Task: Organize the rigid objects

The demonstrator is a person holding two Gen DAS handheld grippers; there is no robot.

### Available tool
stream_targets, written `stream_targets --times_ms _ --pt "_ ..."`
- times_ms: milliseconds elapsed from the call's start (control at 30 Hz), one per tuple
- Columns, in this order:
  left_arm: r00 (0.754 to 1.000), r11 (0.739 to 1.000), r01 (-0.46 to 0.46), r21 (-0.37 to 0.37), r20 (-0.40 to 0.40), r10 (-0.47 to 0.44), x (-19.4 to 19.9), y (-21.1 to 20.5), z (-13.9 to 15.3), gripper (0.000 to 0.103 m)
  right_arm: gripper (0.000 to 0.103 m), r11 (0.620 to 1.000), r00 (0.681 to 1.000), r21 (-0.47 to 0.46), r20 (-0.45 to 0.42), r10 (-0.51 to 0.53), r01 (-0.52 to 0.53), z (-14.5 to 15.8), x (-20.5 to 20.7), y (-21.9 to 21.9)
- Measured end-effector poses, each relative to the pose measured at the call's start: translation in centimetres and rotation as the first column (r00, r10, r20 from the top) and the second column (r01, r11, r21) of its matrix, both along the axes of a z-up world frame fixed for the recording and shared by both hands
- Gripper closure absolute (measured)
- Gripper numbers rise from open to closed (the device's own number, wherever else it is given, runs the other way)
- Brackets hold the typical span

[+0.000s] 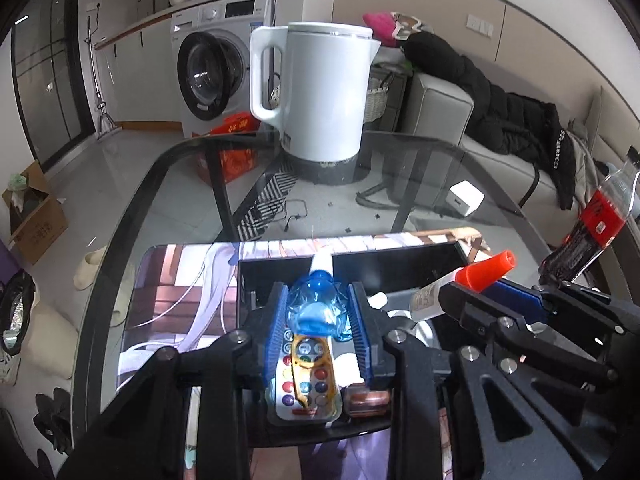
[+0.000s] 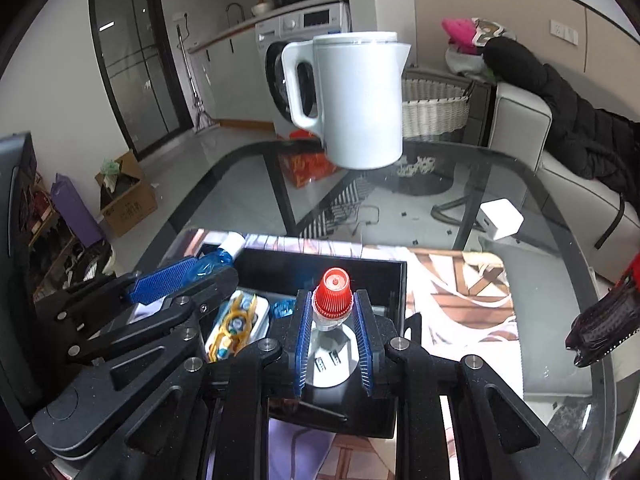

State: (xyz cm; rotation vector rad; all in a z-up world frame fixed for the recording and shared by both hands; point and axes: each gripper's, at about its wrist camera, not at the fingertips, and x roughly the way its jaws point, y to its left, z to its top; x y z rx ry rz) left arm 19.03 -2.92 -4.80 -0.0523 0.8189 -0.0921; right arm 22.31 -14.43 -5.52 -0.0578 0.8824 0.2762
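My left gripper (image 1: pixel 318 312) is shut on a small blue plastic bottle (image 1: pixel 318 306) with a white cap, held over a black open box (image 1: pixel 400 266) on a printed mat. In the box lie a white remote with coloured buttons (image 1: pixel 306 384) and a small brown item (image 1: pixel 366 398). My right gripper (image 2: pixel 332 314) is shut on a clear bottle with a red ribbed cap (image 2: pixel 333 294), also above the box (image 2: pixel 360 270). Each gripper shows in the other's view: the right gripper (image 1: pixel 472 292) to the right, the left gripper (image 2: pixel 188 276) to the left.
A white electric kettle (image 1: pixel 320 92) stands at the far side of the glass table (image 1: pixel 460 184). A dark cola bottle with a red label (image 1: pixel 592 220) lies at the right edge, and a white charger block (image 1: pixel 466 199) lies behind the mat. A sofa with a black coat lies beyond.
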Motion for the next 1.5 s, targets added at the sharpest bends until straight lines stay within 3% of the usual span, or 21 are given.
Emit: stream_targets --times_ms 333,467,667,833,900,967,1100,1233,1333,1367,1433,1500 --pt "0.998 1.0 -0.005 -0.017 -0.068 0.004 0.6 0.4 -1.2 0.07 0.083 1.0 0.996 0.017 -0.086 0.011 -0.01 -1.8 0.0 -0.1" --pt "0.999 0.999 -0.044 -0.031 -0.029 0.043 0.1 1.2 -0.6 0.054 0.079 1.0 0.999 0.017 -0.049 0.013 -0.012 -1.3 -0.5 -0.1" --pt "0.997 0.998 -0.046 -0.047 0.057 0.049 -1.4 2.1 0.8 0.048 0.058 0.998 1.0 0.051 0.011 0.024 -0.024 0.2 -1.8 -0.7" --pt "0.994 0.995 -0.049 -0.092 0.089 0.057 -3.5 3.1 1.9 0.045 0.051 0.994 0.995 0.086 0.078 0.059 -0.066 1.8 -4.0 -0.9" --pt "0.992 0.997 -0.03 -0.078 0.12 0.039 -4.6 2.9 2.7 0.045 0.04 0.991 0.989 0.098 0.13 0.073 -0.086 2.8 -5.4 -0.9" --pt "0.985 0.999 -0.014 -0.048 0.172 0.022 -6.1 2.6 3.6 0.043 0.033 0.99 0.98 0.104 0.186 0.074 -0.095 3.7 -7.0 -1.1" --pt "0.955 1.0 -0.022 -0.009 0.296 0.024 -9.7 2.5 5.1 0.015 0.017 0.987 0.961 0.139 0.273 0.041 -0.081 5.3 -9.8 -2.3" --pt "0.911 0.998 -0.041 0.049 0.411 0.017 -13.3 2.2 5.6 0.013 0.016 0.99 0.946 0.134 0.324 -0.007 -0.039 5.9 -12.6 -3.4" --pt "0.896 0.998 -0.06 0.033 0.443 0.039 -15.2 2.1 5.3 0.009 0.013 0.994 0.918 0.113 0.393 -0.05 0.005 6.2 -15.1 -3.9" --pt "0.891 0.997 -0.073 0.031 0.451 0.051 -15.8 2.1 5.1 0.0 0.011 0.994 0.911 0.11 0.408 -0.06 0.016 6.2 -15.7 -4.2" --pt "0.876 0.992 -0.121 0.033 0.474 0.091 -16.8 2.2 5.0 0.0 0.01 0.993 0.901 0.118 0.426 -0.079 0.031 6.2 -16.9 -4.5" --pt "0.869 0.995 -0.103 0.012 0.488 0.084 -17.5 2.5 5.1 0.0 0.01 0.99 0.893 0.133 0.437 -0.107 0.053 6.2 -17.7 -4.9"
